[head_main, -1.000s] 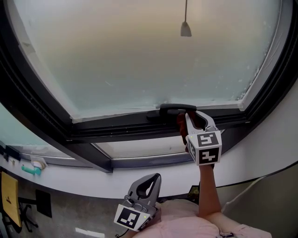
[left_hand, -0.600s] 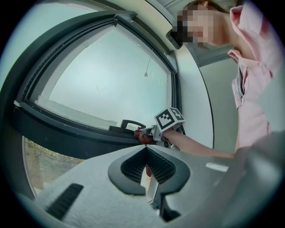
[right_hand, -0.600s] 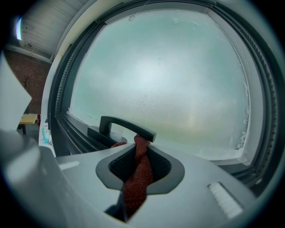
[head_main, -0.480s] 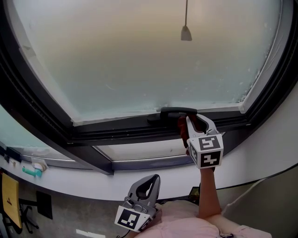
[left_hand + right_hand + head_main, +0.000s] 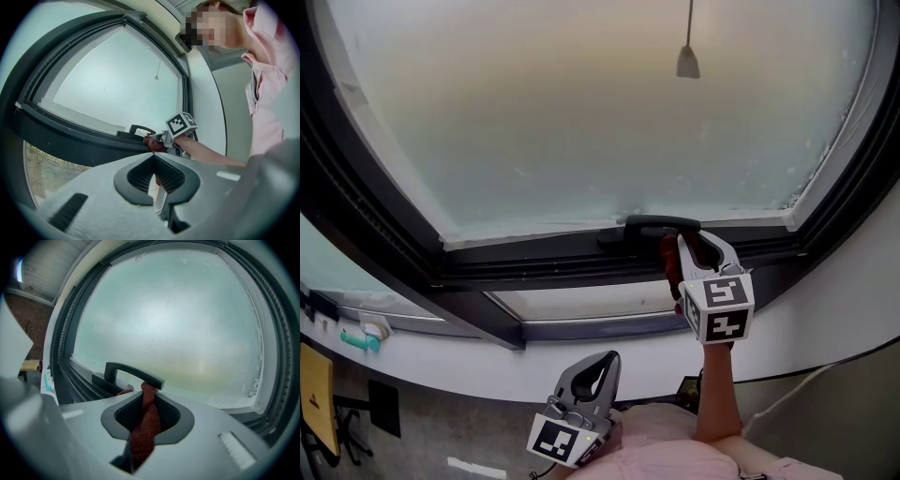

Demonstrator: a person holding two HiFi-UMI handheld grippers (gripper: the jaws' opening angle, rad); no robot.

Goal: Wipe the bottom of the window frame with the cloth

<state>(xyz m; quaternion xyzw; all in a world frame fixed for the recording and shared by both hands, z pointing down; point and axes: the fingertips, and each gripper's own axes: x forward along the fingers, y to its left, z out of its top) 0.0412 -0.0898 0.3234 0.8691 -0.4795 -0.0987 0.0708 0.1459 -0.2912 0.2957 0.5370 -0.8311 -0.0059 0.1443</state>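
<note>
A dark red cloth [image 5: 146, 420] is pinched in my right gripper [image 5: 684, 246], which is shut on it. The cloth [image 5: 668, 261] rests against the bottom of the dark window frame [image 5: 544, 255], just below and right of the black window handle [image 5: 658, 225]. In the right gripper view the handle [image 5: 133, 373] lies straight ahead of the jaws, with frosted glass behind it. My left gripper [image 5: 602, 361] hangs low near the person's body, away from the window, jaws together with nothing between them. From the left gripper view I see the right gripper [image 5: 159, 140] and cloth [image 5: 154, 142] at the frame.
Frosted pane [image 5: 600, 103] fills most of the head view, with a cord pull [image 5: 688, 62] hanging before it. A lower pane [image 5: 581, 300] and white sill [image 5: 469, 361] lie beneath the frame. A teal object [image 5: 358, 341] sits on the sill at the far left.
The right gripper with the cloth has shifted slightly right along the bottom frame beside the handle. The left gripper has stayed where it was.
</note>
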